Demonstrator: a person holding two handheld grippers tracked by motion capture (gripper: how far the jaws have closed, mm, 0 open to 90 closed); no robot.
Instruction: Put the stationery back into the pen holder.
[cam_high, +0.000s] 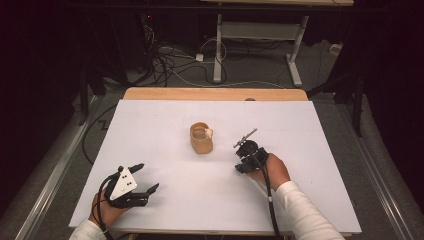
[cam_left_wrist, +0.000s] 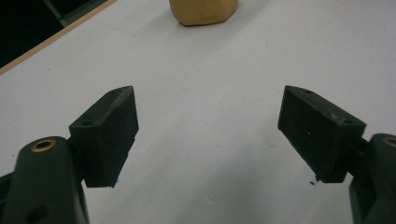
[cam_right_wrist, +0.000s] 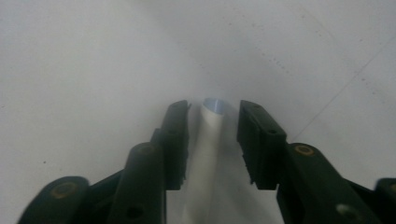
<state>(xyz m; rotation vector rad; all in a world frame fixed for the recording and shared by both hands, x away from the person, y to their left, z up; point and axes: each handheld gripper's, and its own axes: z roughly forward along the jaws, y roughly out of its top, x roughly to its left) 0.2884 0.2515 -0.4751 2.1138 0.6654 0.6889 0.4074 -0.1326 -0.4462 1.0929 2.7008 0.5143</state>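
Observation:
A tan cup with something pale at its rim stands upright in the middle of the white table; its base shows at the top of the left gripper view. My right gripper lies right of the cup, its jaws close on either side of a slim pale spoon that sticks out up and to the right. In the right gripper view the spoon runs between the jaws of the right gripper. My left gripper rests near the front left corner, open, nothing between its jaws.
A wooden table edge borders the far side of the white sheet. Beyond it, cables and the white legs of another table stand on the floor. Bare white surface lies between the left gripper and the cup.

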